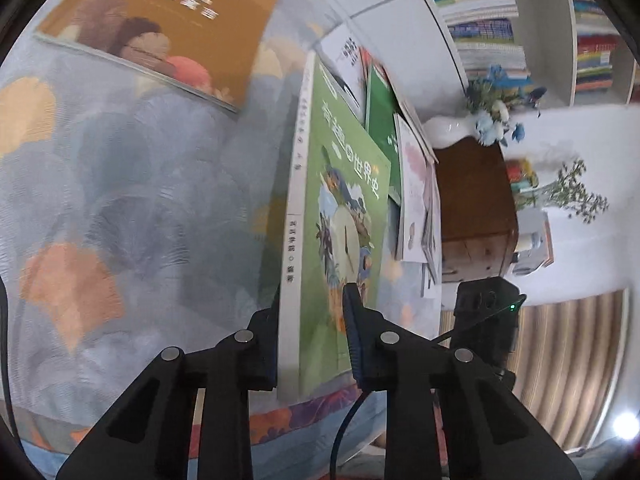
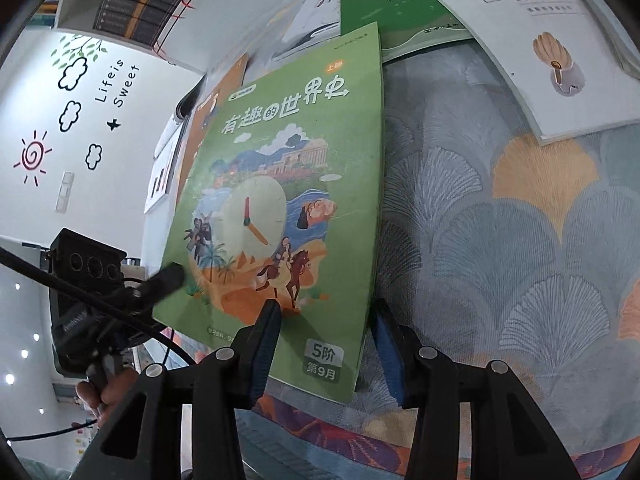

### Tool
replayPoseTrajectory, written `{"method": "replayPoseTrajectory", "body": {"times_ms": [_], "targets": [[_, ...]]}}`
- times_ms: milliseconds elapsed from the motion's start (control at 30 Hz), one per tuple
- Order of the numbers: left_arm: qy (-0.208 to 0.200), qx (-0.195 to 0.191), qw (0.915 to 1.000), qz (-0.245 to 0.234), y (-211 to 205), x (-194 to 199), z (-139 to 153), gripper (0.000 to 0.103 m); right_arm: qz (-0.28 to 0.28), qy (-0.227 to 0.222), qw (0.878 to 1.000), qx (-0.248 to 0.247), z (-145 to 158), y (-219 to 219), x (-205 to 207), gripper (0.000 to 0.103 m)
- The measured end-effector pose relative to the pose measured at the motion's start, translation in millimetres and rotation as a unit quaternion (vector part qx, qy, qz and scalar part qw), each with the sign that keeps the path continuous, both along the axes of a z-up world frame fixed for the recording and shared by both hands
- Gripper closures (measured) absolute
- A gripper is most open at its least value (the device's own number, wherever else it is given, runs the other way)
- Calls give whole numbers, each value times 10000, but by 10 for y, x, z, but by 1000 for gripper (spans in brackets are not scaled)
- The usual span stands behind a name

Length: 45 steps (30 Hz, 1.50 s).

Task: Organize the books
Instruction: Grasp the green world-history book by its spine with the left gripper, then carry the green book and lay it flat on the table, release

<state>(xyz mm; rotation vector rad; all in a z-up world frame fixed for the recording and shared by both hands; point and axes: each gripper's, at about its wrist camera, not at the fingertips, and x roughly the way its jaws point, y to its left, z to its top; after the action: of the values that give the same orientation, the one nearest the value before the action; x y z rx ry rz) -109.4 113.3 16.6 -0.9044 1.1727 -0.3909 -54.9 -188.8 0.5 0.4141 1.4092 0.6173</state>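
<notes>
Your left gripper (image 1: 312, 320) is clamped on the green book (image 1: 340, 208), standing on edge; your right gripper (image 2: 324, 336) straddles its corner at 6 o'clock, pads apart.

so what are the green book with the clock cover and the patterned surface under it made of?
Green clock-cover paperback book: thin card cover, looks matte to semi-gloss with faint sheen, pale paper spine. Patterned fan-leaf cloth: looks like woven or embossed fabric, matte, with fine ribbed texture.

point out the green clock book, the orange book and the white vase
green clock book (image 2: 280, 184): right wrist view, on the front cover, at the clock face
orange book (image 1: 176, 20): left wrist view, on the middle of its cover
white vase (image 1: 448, 130): left wrist view, on its body
</notes>
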Motion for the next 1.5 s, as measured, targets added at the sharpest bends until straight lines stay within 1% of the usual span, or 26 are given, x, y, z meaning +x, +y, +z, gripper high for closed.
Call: {"method": "replayPoseTrajectory", "body": {"times_ms": [100, 167, 200, 233, 300, 400, 500, 533, 600, 633, 667, 700, 733, 767, 800, 833, 867, 900, 967, 1000, 1067, 1167, 1233, 1300, 1400, 1500], "targets": [[71, -168, 9998, -60, -98, 87, -34, 82, -112, 229, 9995, 166, -19, -52, 37, 57], [57, -326, 9994, -102, -140, 167, -10, 82, -196, 508, 9979, 359, -54, -139, 93, 48], [49, -475, 9988, -97, -152, 194, -1, 82, -310, 685, 9956, 563, -57, -213, 95, 47], [51, -696, 9975, -81, -154, 224, 8, 82, -376, 721, 9943, 696, -44, -282, 100, 46], [72, -966, 9953, -75, -158, 221, 5, 82, -612, 753, 9896, 1065, -18, -439, 72, 44], [242, -1499, 9884, -26, -185, 277, -66, 82, -902, 878, 9827, 1357, -82, -594, 61, 40], [418, -2095, 9768, 170, -160, 282, -174, 82, -1025, 1107, 9753, 1613, -197, -608, 47, 36], [438, -2203, 9743, 196, -159, 282, -191, 82, -1038, 1190, 9716, 1764, -236, -599, 35, 30], [461, -2232, 9736, 154, -169, 294, -195, 82, -1145, 1385, 9595, 2169, -324, -548, 6, 29], [480, -2183, 9747, 106, -186, 306, -189, 82, -1178, 1402, 9562, 2284, -336, -524, 8, 33], [494, -2089, 9767, 65, -196, 318, -180, 82, -1191, 1365, 9547, 2359, -332, -495, 17, 47], [498, -1902, 9805, 8, -206, 327, -165, 82, -1164, 1296, 9550, 2402, -300, -460, 30, 54], [457, -1649, 9852, -59, -220, 341, -129, 82, -1089, 1201, 9585, 2344, -250, -419, 56, 62], [405, -1381, 9895, -129, -234, 350, -89, 82, -995, 1001, 9677, 2091, -155, -368, 65, 65], [299, -859, 9954, -286, -268, 364, -9, 82, -883, 678, 9776, 1788, -25, -310, 54, 66], [172, -369, 9981, -455, -320, 371, 72, 82, -755, 430, 9848, 1507, 57, -244, 33, 66], [53, -29, 9983, -584, -368, 364, 138, 81, -615, 187, 9906, 1207, 160, -164, 18, 66], [-89, 186, 9973, -699, -404, 356, 211, 81, -386, -178, 9958, 814, 309, -61, 0, 66], [-270, 304, 9962, -764, -405, 353, 323, 81, -72, -677, 9972, 311, 504, 91, -38, 66], [-374, 304, 9958, -776, -378, 343, 376, 81, 56, -891, 9959, 167, 601, 147, -58, 66], [-552, 323, 9950, -773, -309, 326, 485, 81, 255, -1177, 9927, 27, 760, 226, -80, 66], [-801, 395, 9938, -667, -114, 340, 698, 80, 654, -1687, 9833, -217, 1040, 421, -91, 66], [-958, 371, 9938, -435, 72, 353, 794, 80, 843, -1827, 9793, -205, 1142, 552, -41, 66], [-1091, 474, 9927, -198, 293, 373, 877, 80, 1065, -2035, 9732, -138, 1234, 718, 41, 66], [-1174, 553, 9914, 184, 627, 448, 926, 80, 1320, -2192, 9667, -52, 1339, 1152, 190, 66], [-1153, 818, 9887, 497, 981, 587, 874, 79, 1611, -2281, 9602, -39, 1317, 1644, 398, 65]]}}
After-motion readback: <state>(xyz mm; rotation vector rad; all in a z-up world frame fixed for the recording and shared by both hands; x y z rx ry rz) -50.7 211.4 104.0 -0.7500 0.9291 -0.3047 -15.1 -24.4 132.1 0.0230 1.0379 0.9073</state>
